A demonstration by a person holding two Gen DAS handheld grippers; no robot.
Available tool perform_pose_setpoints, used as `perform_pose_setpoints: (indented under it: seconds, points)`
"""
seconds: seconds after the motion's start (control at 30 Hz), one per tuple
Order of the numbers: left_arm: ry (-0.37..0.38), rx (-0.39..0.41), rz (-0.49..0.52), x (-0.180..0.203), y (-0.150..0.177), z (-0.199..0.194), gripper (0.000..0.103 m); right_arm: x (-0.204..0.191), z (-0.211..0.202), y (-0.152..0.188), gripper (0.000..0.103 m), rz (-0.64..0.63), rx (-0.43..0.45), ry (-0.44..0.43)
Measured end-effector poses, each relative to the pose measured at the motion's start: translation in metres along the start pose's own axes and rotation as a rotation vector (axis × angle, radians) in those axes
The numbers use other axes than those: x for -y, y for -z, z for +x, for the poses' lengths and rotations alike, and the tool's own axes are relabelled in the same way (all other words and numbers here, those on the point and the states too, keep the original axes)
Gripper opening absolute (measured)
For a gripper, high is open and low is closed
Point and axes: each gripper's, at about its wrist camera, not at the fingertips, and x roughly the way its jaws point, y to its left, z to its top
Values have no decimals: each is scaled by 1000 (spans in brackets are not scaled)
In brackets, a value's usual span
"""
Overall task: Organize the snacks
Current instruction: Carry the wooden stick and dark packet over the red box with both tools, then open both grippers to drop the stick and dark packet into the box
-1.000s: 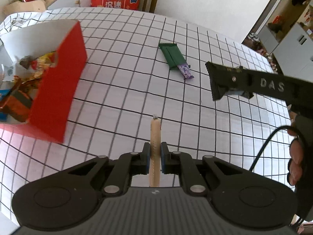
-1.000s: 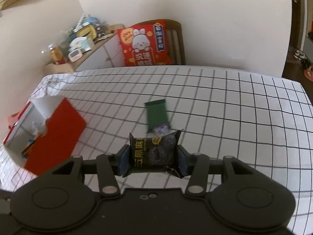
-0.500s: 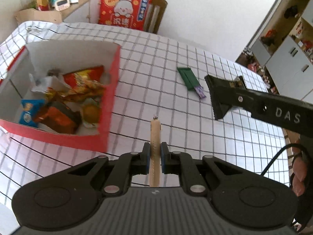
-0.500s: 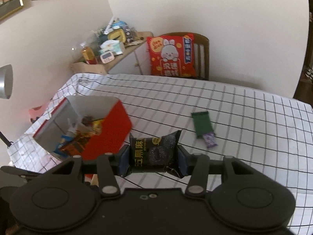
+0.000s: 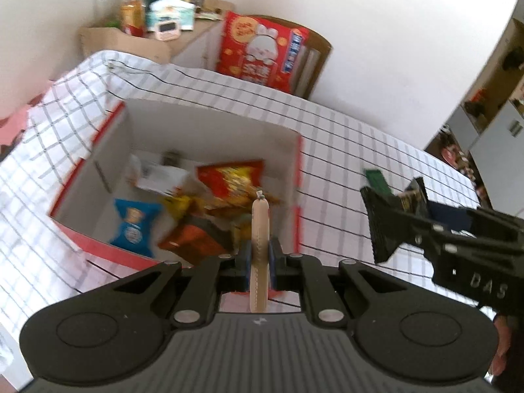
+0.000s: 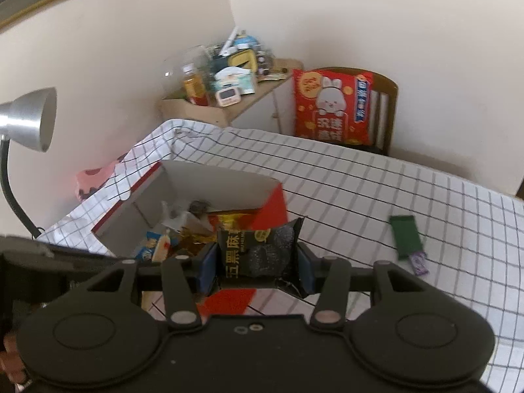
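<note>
The left claw (image 5: pixel 259 263) is clenched tight on a thin sausage (image 5: pixel 259 242), held over the near edge of the red box (image 5: pixel 296 177) full of snacks. The right claw (image 6: pixel 257 267) grips a black packet (image 6: pixel 258 250) beside the box. A green bar (image 6: pixel 405 236) lies on the checked surface (image 6: pixel 376 196).

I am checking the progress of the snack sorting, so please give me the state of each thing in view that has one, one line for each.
Left gripper: shut on the sausage stick.
Sausage stick: held upright, over the box.
Right gripper: shut on the black snack packet.
Black snack packet: held between the jaws, near the box.
Red box: open, already holding several snacks.
Green bar: lying flat on the tablecloth, not yet picked.
Purple candy: lying beside the green bar.
</note>
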Motion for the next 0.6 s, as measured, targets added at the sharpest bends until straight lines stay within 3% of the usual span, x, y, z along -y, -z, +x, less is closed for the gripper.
perform_pose_setpoints:
  seconds: [0.6]
  points:
    - [-154, 36, -50, -100, -43, 29, 10, -62, 89, -3, 50, -92, -101, 33]
